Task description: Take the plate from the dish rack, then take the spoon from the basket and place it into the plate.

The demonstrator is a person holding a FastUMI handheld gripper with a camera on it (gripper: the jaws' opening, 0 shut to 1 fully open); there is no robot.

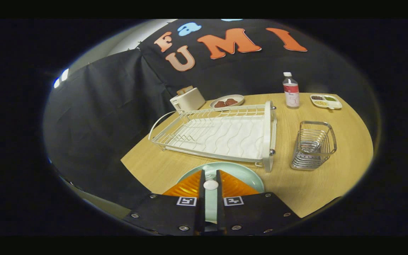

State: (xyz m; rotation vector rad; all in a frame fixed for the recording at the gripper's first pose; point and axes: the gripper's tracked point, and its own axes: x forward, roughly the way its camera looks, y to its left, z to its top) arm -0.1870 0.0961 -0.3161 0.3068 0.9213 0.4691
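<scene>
- Pale-green plate (241,174) lies flat on the table (317,191), at 6 o'clock from the dish rack (221,132).
- Gripper (210,177) fingers are nearly closed, pinching a white spoon (210,184) over the plate.
- Lower it gently before letting go, I'd say; the basket (313,145) sits at 2 o'clock.

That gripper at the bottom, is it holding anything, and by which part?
The gripper holds a white spoon: both fingers press on its handle, near the rounded end, over the pale green plate on the table.
</scene>
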